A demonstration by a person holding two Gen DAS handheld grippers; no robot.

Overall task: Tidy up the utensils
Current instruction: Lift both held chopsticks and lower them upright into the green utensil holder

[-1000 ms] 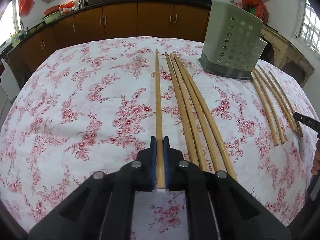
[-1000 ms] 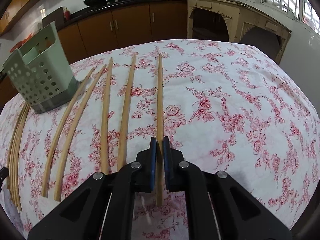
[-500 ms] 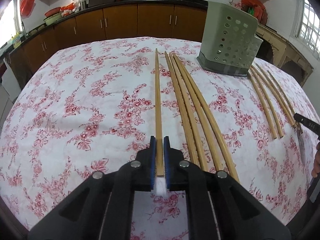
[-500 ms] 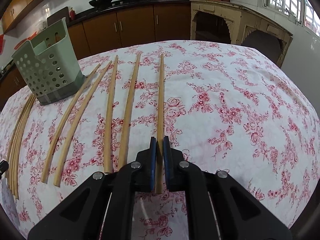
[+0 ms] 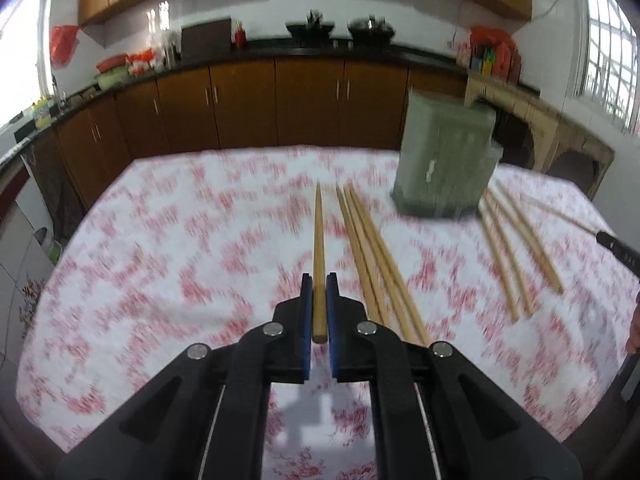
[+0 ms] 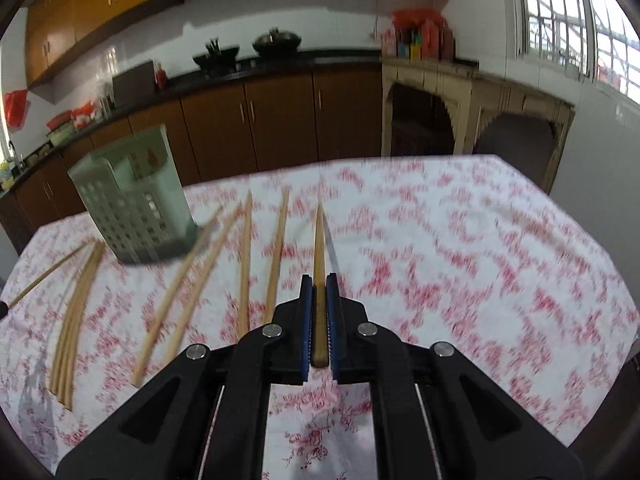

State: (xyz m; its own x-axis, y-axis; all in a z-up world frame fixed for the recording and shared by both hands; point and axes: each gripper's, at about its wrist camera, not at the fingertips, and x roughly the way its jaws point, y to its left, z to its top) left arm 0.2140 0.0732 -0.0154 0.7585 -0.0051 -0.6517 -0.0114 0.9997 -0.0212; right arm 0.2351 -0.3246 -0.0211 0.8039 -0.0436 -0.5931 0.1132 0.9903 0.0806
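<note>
Left wrist view: left tongs (image 5: 319, 294) clamp 1 chopstick (image 5: 319, 236), now lifted off the desk (image 5: 160, 248); right tongs (image 6: 319, 294) likewise hold another (image 6: 319, 240). Next, likely the holder (image 5: 444, 160), upper right.

Two wooden chopsticks (image 5: 319, 248) (image 6: 319, 252) hung clamped off the cloth; others (image 6: 244, 264) lay beside the upright green holder (image 6: 132, 204)

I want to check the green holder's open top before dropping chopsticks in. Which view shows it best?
The right wrist view: the green utensil holder shows its open rim and perforated wall. The left wrist view shows only its blurred outer side.
</note>
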